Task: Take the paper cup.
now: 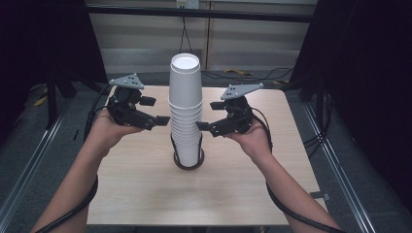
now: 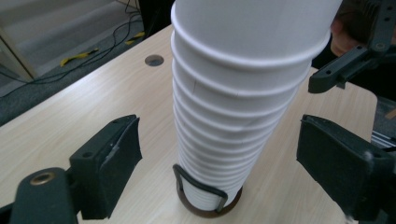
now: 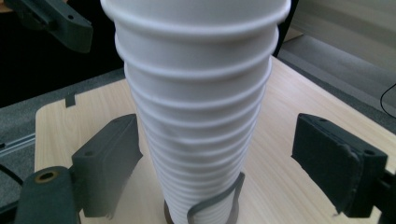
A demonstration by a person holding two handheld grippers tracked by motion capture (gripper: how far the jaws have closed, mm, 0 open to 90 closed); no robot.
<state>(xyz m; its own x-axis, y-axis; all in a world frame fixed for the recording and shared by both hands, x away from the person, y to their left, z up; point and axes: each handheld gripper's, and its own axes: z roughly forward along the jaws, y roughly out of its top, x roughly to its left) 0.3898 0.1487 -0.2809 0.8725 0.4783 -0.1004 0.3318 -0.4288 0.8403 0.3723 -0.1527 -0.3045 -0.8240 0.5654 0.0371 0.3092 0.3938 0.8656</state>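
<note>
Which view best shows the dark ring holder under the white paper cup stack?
The left gripper view: the dark ring holder and its upright clip show close up. The high view has it small; the right gripper view crops its base.

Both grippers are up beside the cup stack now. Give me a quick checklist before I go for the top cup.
1. Stack of cups upright in its holder ring: ok, rims nested evenly.
2. Left gripper open: ok; in the left gripper view the pads stand apart on either side of the stack, not touching it.
3. Right gripper open: ok, pads clear of the stack in the right gripper view.
4. Grippers level with the top cup: not ok, both sit beside the rims lower down.
5. Holder ring fixed to the table: cannot tell.
6. Top cup loose in the stack: cannot tell.
</note>
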